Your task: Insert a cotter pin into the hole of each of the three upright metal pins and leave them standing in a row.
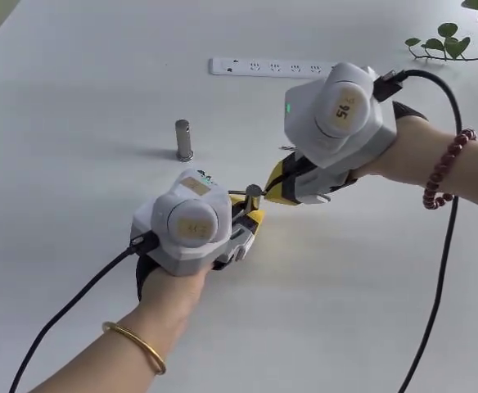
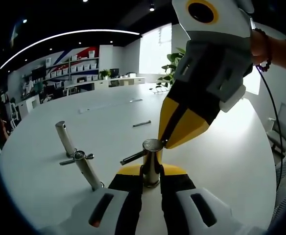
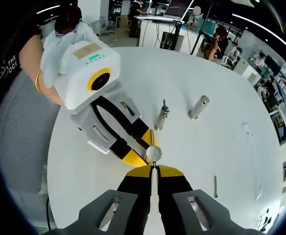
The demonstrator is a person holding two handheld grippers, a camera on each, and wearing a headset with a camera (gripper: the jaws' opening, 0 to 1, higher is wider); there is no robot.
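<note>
My left gripper (image 2: 152,172) is shut on an upright metal pin (image 2: 152,155), held just off the white table (image 1: 75,90). A thin cotter pin (image 2: 132,157) passes through the pin's hole and sticks out on the far side. My right gripper (image 3: 153,170) is shut on the cotter pin's (image 3: 153,161) near end, its yellow tips touching the pin head (image 3: 153,153). In the head view the two grippers meet at the held pin (image 1: 254,191). A second pin (image 2: 86,169) stands with a cotter pin through it. A third, bare pin (image 1: 183,140) stands behind.
A loose cotter pin (image 2: 142,124) lies on the table beyond the grippers. A white power strip (image 1: 272,67) lies at the far edge, with a leafy plant (image 1: 460,37) at the far right. Black cables (image 1: 435,286) trail from both grippers.
</note>
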